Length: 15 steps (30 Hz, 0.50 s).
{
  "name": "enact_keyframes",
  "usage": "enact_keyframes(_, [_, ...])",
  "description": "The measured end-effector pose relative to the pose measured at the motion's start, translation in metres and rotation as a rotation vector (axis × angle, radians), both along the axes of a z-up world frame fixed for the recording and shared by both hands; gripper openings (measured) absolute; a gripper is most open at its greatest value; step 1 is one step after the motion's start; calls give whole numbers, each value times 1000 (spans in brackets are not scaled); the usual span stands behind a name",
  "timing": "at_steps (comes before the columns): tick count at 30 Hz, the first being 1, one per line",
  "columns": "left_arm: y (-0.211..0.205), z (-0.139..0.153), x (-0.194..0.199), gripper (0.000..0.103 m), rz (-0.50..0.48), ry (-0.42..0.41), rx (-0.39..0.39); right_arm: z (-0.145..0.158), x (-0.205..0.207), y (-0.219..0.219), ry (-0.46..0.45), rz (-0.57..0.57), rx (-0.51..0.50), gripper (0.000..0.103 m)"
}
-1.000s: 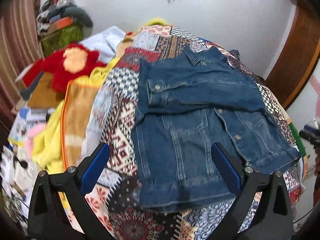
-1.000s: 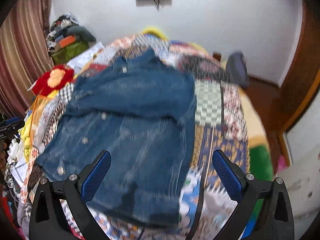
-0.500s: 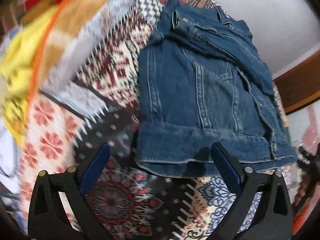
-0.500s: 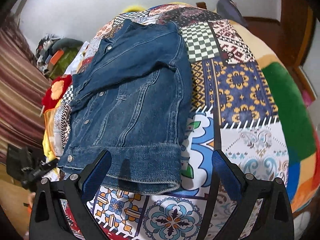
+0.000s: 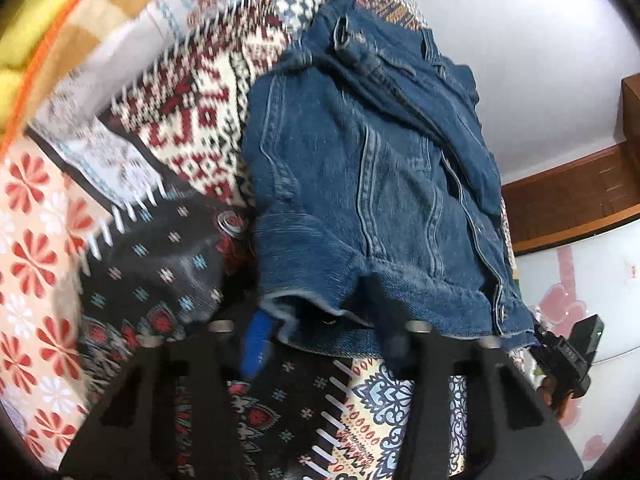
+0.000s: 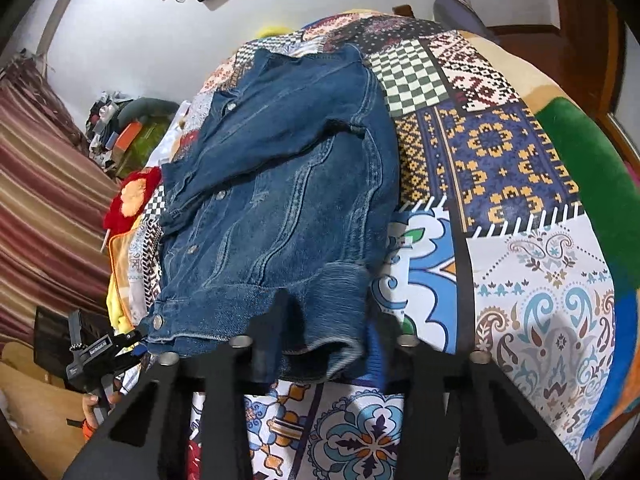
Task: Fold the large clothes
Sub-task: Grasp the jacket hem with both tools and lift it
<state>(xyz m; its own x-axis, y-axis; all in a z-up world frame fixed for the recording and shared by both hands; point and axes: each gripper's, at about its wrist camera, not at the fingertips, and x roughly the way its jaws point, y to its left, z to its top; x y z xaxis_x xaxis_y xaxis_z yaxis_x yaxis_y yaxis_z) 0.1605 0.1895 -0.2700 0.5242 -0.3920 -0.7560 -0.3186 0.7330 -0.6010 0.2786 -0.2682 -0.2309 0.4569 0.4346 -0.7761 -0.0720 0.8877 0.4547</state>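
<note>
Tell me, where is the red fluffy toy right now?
In the right wrist view the red fluffy toy lies at the left side of the bed, just left of the denim jacket, in front of the striped curtain.

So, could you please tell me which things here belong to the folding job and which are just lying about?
Part of the job:
- denim jacket
- left tongs, closing on its hem
- right tongs, closing on its hem

Just lying about:
- patchwork bedspread
- red plush toy
- striped curtain

Both grippers angled down, clamped at the near hem.
Left gripper point(image 5: 324, 332) and right gripper point(image 6: 320, 332): jaws just closing, now pinching denim jacket point(image 6: 280, 184) cloth at opposite hem corners.
</note>
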Motion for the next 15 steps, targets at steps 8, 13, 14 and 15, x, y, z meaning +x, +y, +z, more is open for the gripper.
enact_keyframes(8, [-3,40,12,9,-24,-101,171,29,21,10,-112,48,-16,12])
enact_keyframes(13, [-12,81,39,8,-34,-209,282,51,47,25,-174,103,-37,12])
enact_keyframes(14, [-14,89,45,8,-39,-226,321,55,53,28,-186,110,-38,12])
enact_keyframes(15, [-16,95,54,8,-42,-239,344,62,62,32,-206,118,-42,11])
